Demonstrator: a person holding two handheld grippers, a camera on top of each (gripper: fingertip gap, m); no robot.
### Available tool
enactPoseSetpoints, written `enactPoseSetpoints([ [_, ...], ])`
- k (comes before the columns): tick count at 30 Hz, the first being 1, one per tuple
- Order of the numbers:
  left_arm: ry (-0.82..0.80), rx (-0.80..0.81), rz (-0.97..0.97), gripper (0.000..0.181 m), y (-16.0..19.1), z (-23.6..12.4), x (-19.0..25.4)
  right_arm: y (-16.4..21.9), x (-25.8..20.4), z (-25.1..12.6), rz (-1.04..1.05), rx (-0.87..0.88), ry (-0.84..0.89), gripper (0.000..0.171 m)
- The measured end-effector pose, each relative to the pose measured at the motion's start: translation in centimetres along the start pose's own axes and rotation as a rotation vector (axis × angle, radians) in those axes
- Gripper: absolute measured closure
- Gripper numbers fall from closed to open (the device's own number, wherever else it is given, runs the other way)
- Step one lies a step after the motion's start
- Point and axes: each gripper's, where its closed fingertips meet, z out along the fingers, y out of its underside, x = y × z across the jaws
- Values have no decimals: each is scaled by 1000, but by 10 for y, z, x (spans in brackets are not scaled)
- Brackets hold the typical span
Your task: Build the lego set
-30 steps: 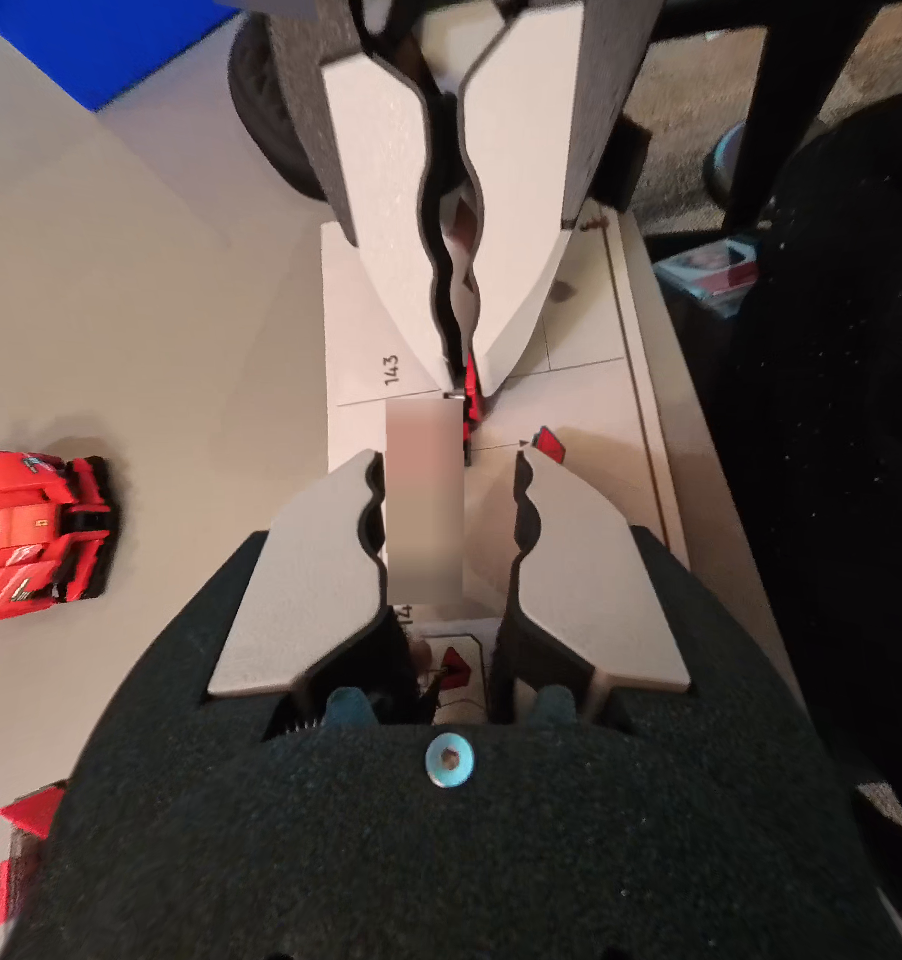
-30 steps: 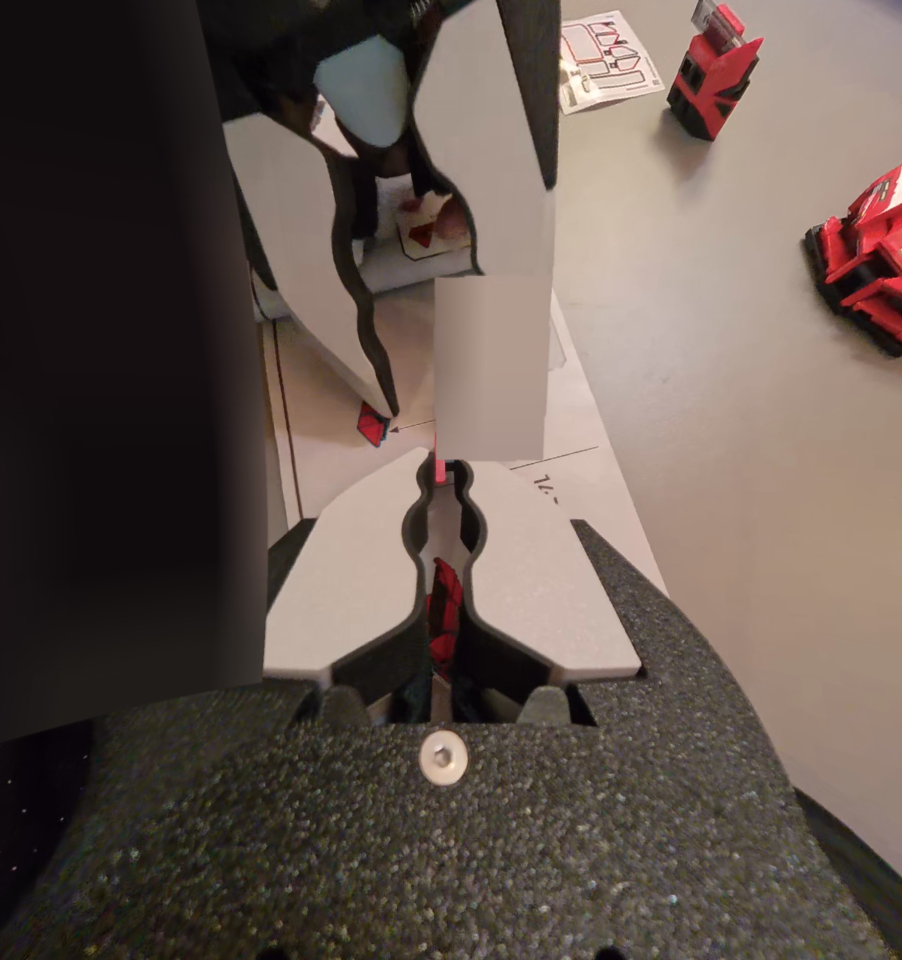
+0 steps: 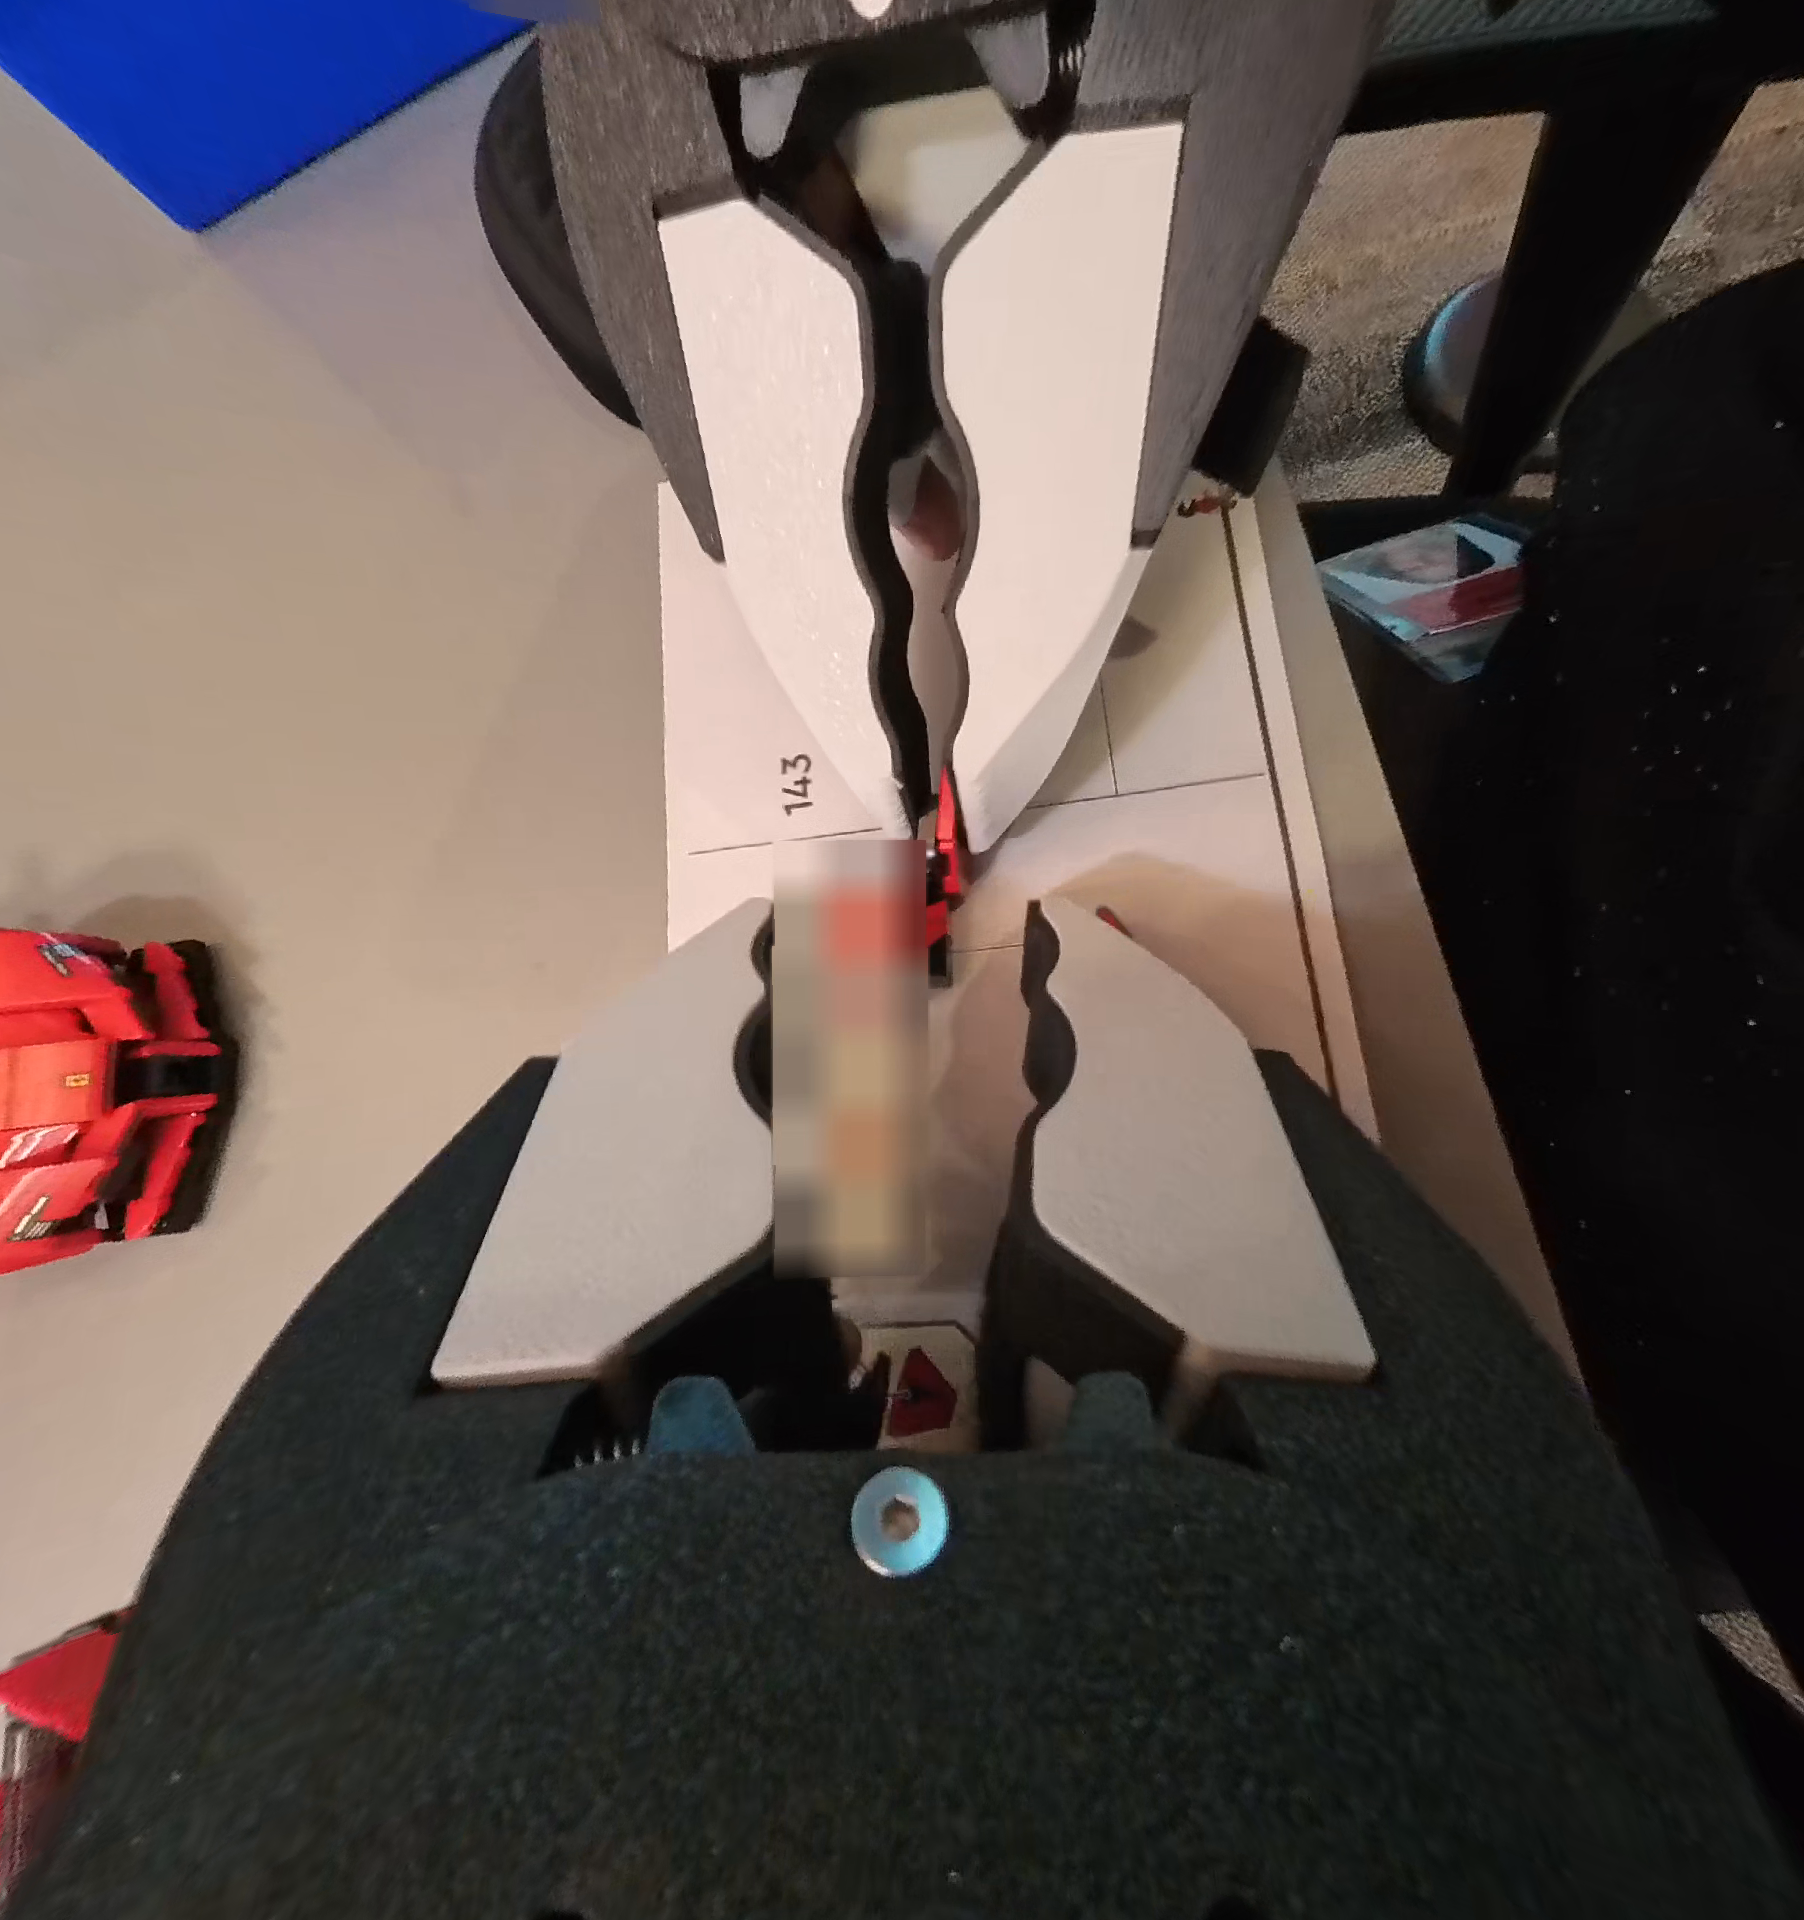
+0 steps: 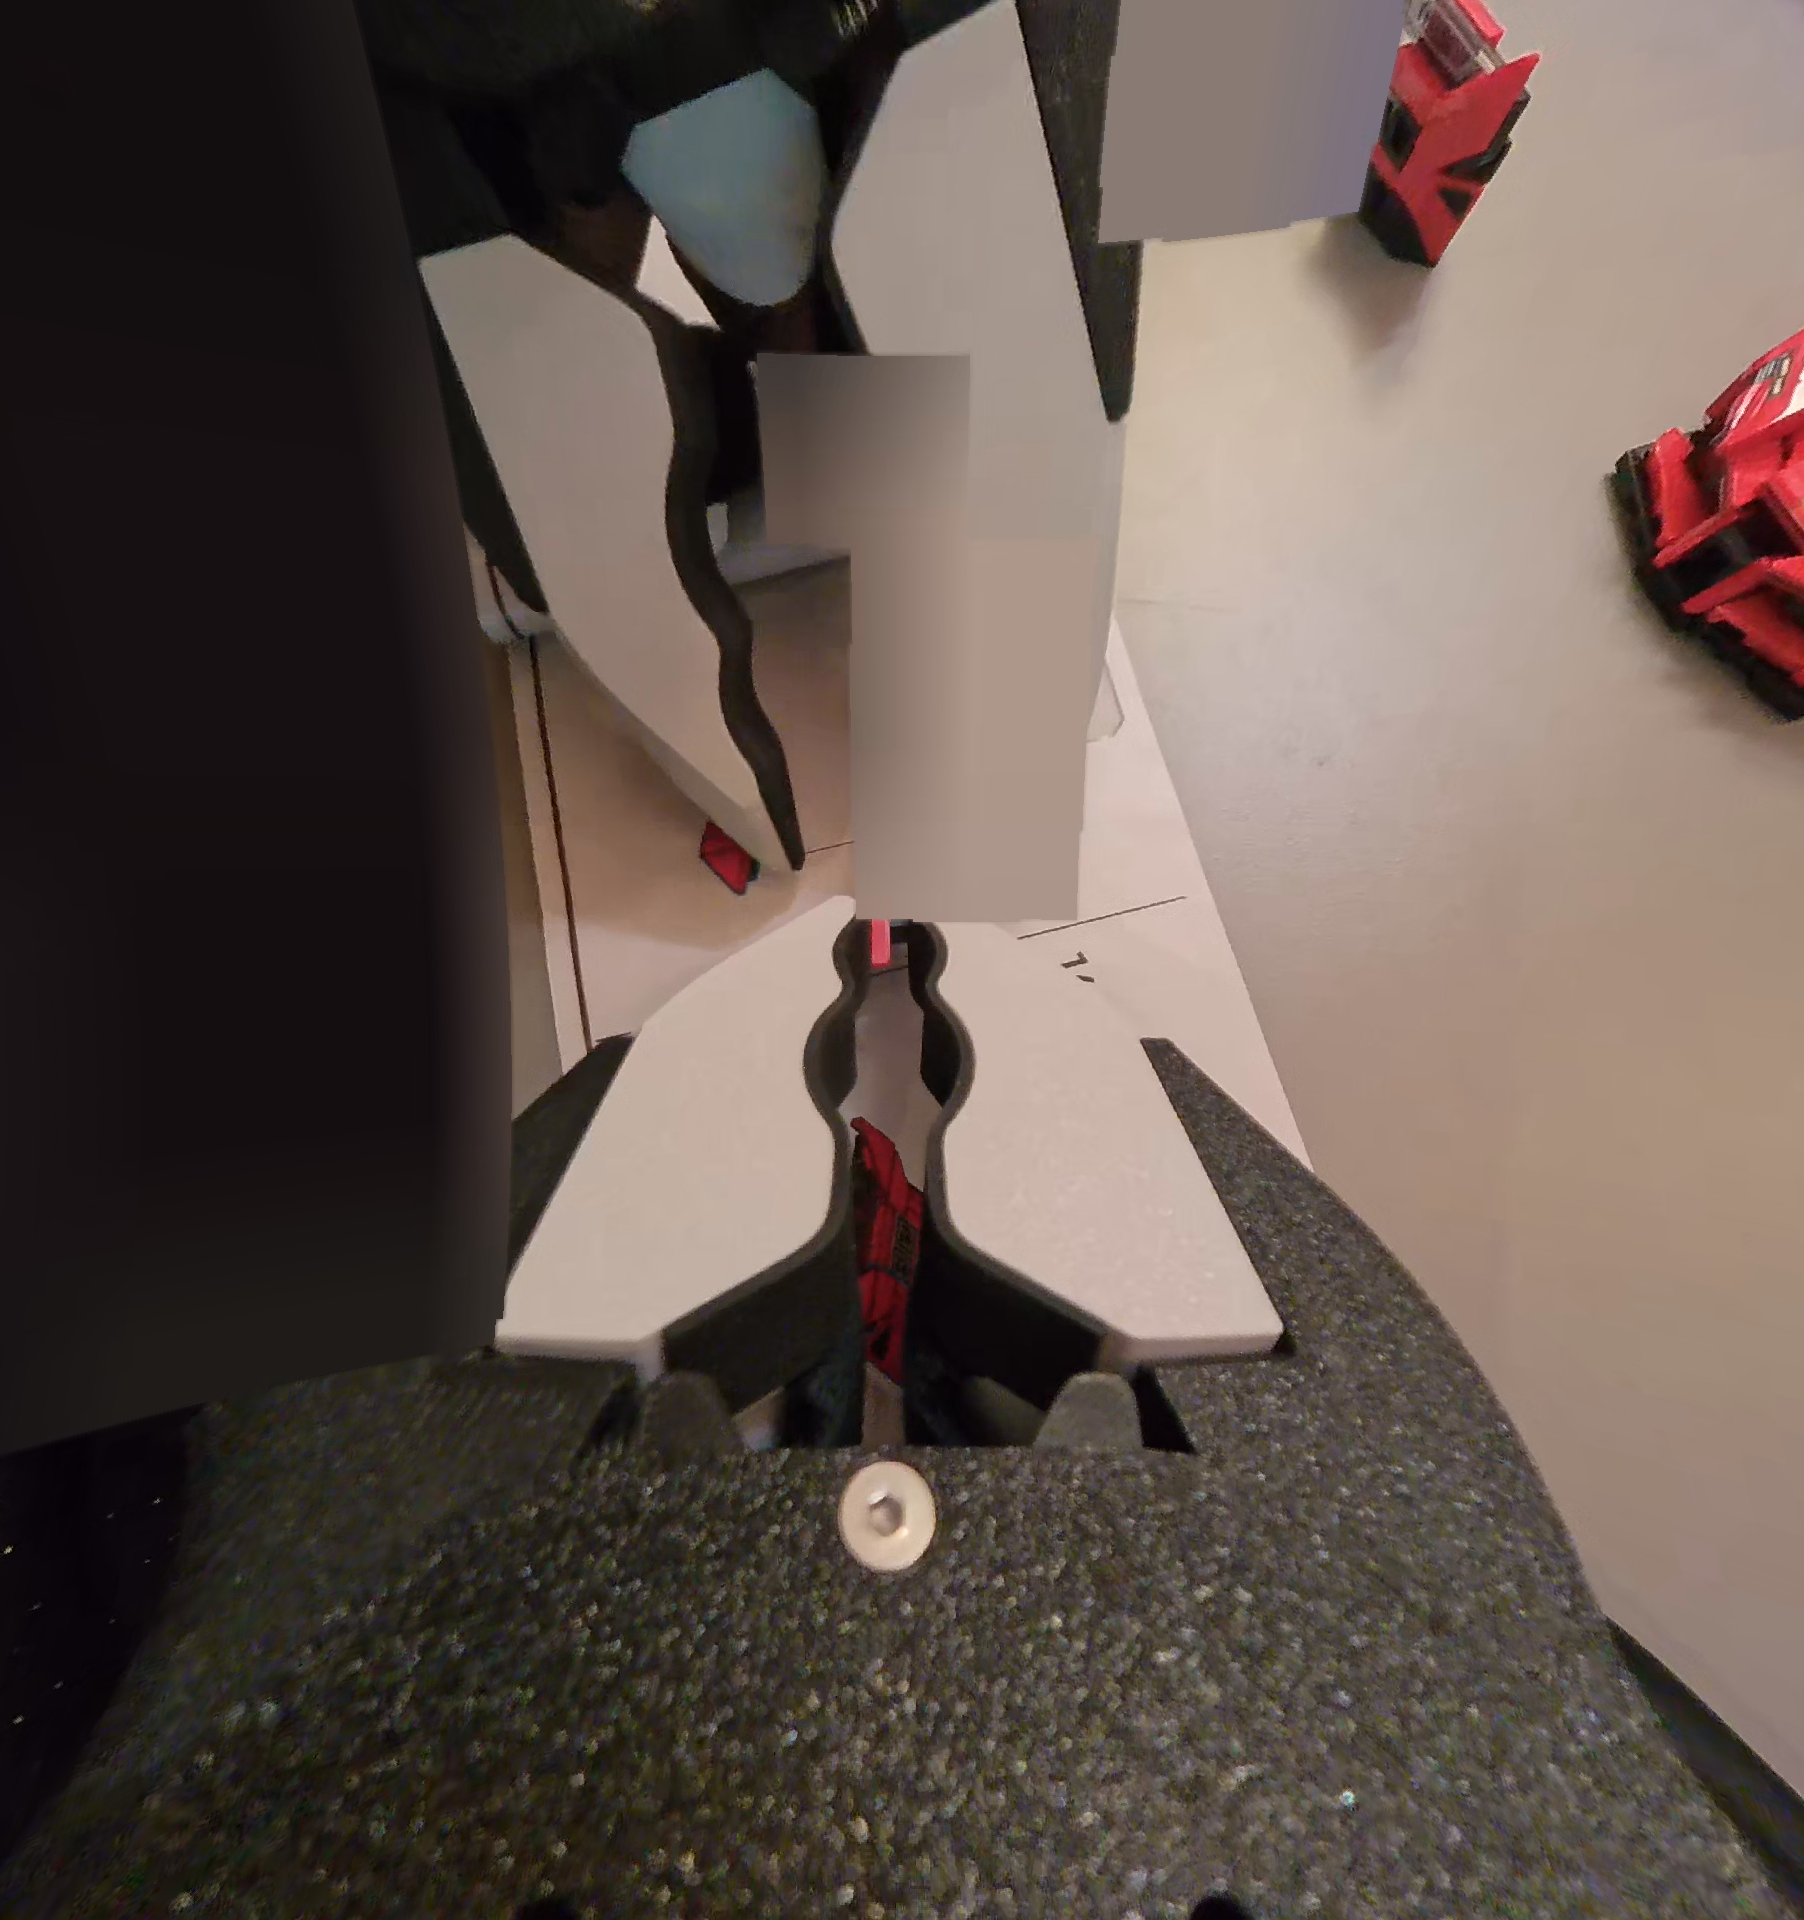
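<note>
Instruction booklet [image 3: 1168, 831] as landmark: right gripper [image 4: 882, 940] above it, pinched on one small red piece [image 3: 946, 821]. Left gripper [image 3: 903, 914] facing, jaws apart, empty. One red car [image 3: 56, 1101] left of booklet on worktop [image 3: 358, 623].

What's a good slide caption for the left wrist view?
Open left gripper faces right gripper pinching a small red piece above the instruction booklet.

Speckled black tool [image 3: 898, 914] body, pale wavy-edged fingers [image 3: 617, 1143] (silver screw [image 3: 899, 1522]).

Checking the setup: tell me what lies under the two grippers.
An open instruction booklet lies on the table beneath them. Its pictured steps are mostly covered by the grippers and a blurred patch.
</note>
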Motion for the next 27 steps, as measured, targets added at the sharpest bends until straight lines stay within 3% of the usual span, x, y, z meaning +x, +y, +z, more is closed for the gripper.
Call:
enactPoseSetpoints([
  [5, 25, -29, -7, 138, 0, 9, 1, -1, 1, 0, 6, 8, 2, 164],
  [16, 88, -7, -69, 162, 0, 12, 3, -1, 1, 0, 15, 10, -5, 164],
  [27, 80, 34, -65, 163, 0, 12, 3, -1, 1, 0, -13, 6, 28, 164],
])
